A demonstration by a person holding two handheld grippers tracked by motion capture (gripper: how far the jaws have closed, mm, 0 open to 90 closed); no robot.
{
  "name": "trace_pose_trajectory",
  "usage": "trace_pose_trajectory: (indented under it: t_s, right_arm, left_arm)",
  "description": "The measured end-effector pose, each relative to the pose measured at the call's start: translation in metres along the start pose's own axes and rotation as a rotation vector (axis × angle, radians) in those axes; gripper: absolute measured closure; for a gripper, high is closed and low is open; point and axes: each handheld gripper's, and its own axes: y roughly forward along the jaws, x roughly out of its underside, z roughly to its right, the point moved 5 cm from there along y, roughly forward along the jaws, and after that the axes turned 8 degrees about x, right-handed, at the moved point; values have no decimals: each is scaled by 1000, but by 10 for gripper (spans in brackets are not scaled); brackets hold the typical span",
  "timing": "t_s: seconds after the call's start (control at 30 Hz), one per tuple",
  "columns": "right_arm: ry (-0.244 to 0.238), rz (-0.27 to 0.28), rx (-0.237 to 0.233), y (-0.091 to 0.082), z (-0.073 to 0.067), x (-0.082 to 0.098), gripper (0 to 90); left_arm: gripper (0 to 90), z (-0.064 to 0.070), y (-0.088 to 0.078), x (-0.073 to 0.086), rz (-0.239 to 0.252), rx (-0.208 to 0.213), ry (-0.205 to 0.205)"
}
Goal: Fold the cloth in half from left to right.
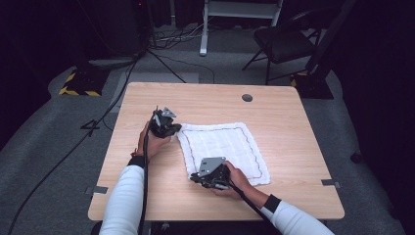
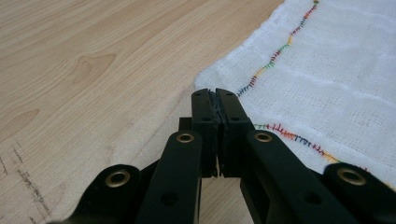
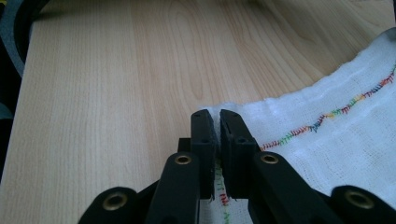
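Wooden table (image 1: pixel 288 122), flat white cloth (image 1: pixel 220 144)

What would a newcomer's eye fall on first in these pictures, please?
A white cloth edged with rainbow stitching lies flat in the middle of the wooden table. A hand-held black tool pinches each corner on its left side: the left tool at the far one, the right tool at the near one.

I see bare table (image 1: pixel 147 196) left of the cloth (image 1: pixel 220 144); only a round hole (image 1: pixel 247 98) marks the open far side.
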Motion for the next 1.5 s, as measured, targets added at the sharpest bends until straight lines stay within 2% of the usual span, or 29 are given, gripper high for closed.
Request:
trace_pose_trajectory:
  t_s: [0.2, 0.3, 0.4, 0.53, 0.67, 0.7, 0.73, 0.77, 0.83, 0.93, 1.07, 1.17, 1.27, 1.37, 1.5]
  right_arm:
    - [-6, 10, 4, 1, -2, -5, 846]
    - [-6, 32, 8, -1, -2, -12, 846]
    - [-5, 45, 13, -4, -1, -16, 846]
    - [0, 68, 35, -12, 3, -19, 846]
    - [25, 90, 63, -23, 11, -18, 846]
    - [43, 104, 78, -32, 16, -16, 846]
    - [48, 107, 83, -35, 17, -15, 846]
    - [53, 110, 93, -38, 19, -13, 846]
    - [58, 113, 100, -43, 21, -11, 846]
    - [88, 127, 132, -63, 31, 0, 846]
    - [123, 126, 152, -77, 38, 11, 846]
    - [151, 122, 186, -92, 47, 25, 846]
    - [164, 122, 203, -99, 50, 31, 846]
    - [190, 112, 229, -111, 56, 44, 846]
    - [202, 96, 251, -118, 59, 54, 846]
  left_arm:
    - [874, 0, -10, -2, 22, -16, 0]
    - [874, -3, -17, -2, 47, -25, -20]
    - [874, -4, -20, -3, 54, -28, -23]
    - [874, -2, -23, -11, 64, -39, 3]
    - [875, 6, -22, -26, 82, -40, 23]
    - [874, 11, -19, -35, 86, -41, 38]
    - [874, 11, -19, -35, 86, -41, 38]
    - [874, 17, -15, -44, 90, -35, 53]
    - [874, 21, -12, -50, 86, -36, 65]
    - [874, 33, -1, -67, 93, -23, 87]
    - [874, 43, 12, -78, 84, -18, 113]
    - [874, 53, 29, -88, 71, -3, 121]
    - [874, 58, 38, -93, 69, -1, 128]
    - [874, 65, 49, -98, 71, 7, 133]
    - [875, 73, 63, -106, 60, 16, 149]
